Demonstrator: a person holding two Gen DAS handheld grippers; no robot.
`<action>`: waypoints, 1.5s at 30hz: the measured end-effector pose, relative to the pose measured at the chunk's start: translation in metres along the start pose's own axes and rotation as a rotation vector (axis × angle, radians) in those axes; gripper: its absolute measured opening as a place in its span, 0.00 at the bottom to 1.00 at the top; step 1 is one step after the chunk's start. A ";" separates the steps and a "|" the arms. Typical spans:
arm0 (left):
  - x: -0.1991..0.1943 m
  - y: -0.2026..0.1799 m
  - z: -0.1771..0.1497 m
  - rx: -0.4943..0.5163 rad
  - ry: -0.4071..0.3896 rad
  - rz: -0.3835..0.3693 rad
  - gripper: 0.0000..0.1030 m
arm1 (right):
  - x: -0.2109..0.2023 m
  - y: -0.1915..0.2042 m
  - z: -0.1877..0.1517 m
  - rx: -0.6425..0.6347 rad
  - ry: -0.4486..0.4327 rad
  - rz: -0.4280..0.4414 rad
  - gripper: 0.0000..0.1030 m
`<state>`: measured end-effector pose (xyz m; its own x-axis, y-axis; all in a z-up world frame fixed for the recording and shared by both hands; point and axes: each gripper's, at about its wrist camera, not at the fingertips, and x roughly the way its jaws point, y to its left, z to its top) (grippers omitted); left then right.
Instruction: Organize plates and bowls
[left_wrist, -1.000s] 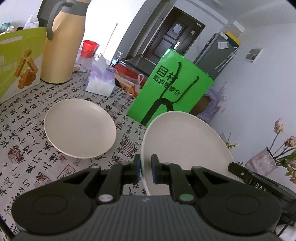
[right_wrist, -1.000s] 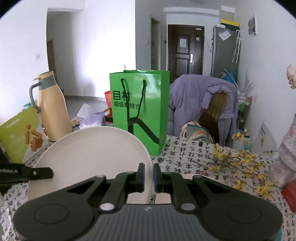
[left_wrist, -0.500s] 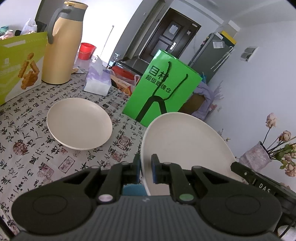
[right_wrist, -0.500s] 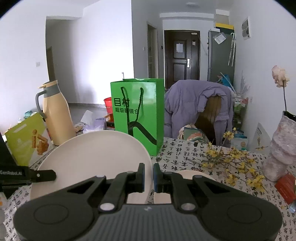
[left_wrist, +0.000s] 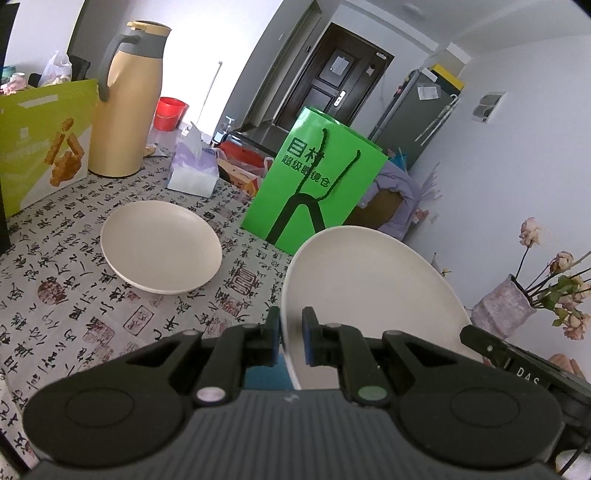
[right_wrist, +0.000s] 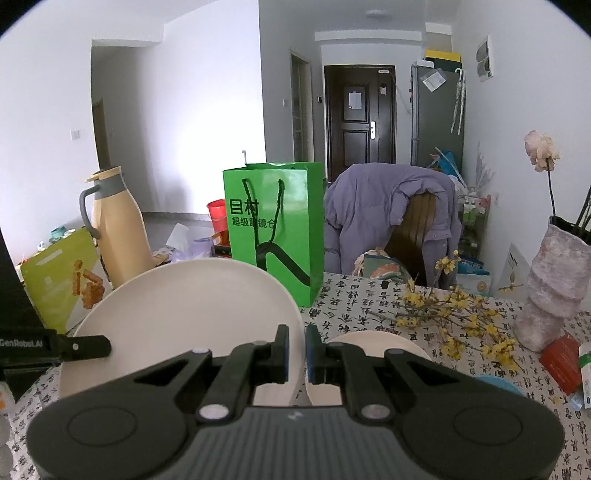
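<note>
A: Left wrist view. What is hidden or cut off?

B: The near edge of the plate (left_wrist: 369, 295) is hidden behind the left gripper (left_wrist: 291, 338). The right gripper (left_wrist: 491, 349) is only partly in frame at the plate's far-right rim.

A: Materials and grip?

B: The plate is round, smooth, matte cream, and tilted clear of the surface (left_wrist: 55, 295), which has a cloth printed with black characters. The fingers (left_wrist: 271, 339) are narrow and clamp the plate's left rim between them. A shallow cream bowl (left_wrist: 160, 245) rests on the cloth, well apart, left of the bag (left_wrist: 314, 188).

A: Right wrist view?

B: The right gripper (right_wrist: 296, 350) hides the plate's (right_wrist: 184, 306) lower edge. Its fingers (right_wrist: 314, 354) are narrow and pinch the right rim. The left gripper (right_wrist: 74, 347) enters from the left, touching the opposite rim. A second cream dish (right_wrist: 373, 341) lies just behind the fingers, mostly covered; whether it is a plate or a bowl cannot be determined.
</note>
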<state>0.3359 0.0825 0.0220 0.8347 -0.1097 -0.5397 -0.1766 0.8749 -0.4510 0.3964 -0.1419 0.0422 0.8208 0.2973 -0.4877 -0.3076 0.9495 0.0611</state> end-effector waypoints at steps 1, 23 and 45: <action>-0.002 -0.001 -0.001 0.002 -0.002 0.000 0.11 | -0.003 0.000 -0.001 0.002 -0.003 0.001 0.09; -0.037 -0.016 -0.025 0.048 -0.027 0.005 0.11 | -0.047 -0.006 -0.025 0.044 -0.034 0.006 0.09; -0.072 -0.026 -0.056 0.086 -0.035 -0.005 0.12 | -0.095 -0.008 -0.059 0.062 -0.074 -0.022 0.09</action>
<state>0.2509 0.0415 0.0331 0.8535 -0.0992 -0.5116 -0.1282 0.9116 -0.3906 0.2921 -0.1833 0.0365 0.8611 0.2809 -0.4237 -0.2608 0.9595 0.1061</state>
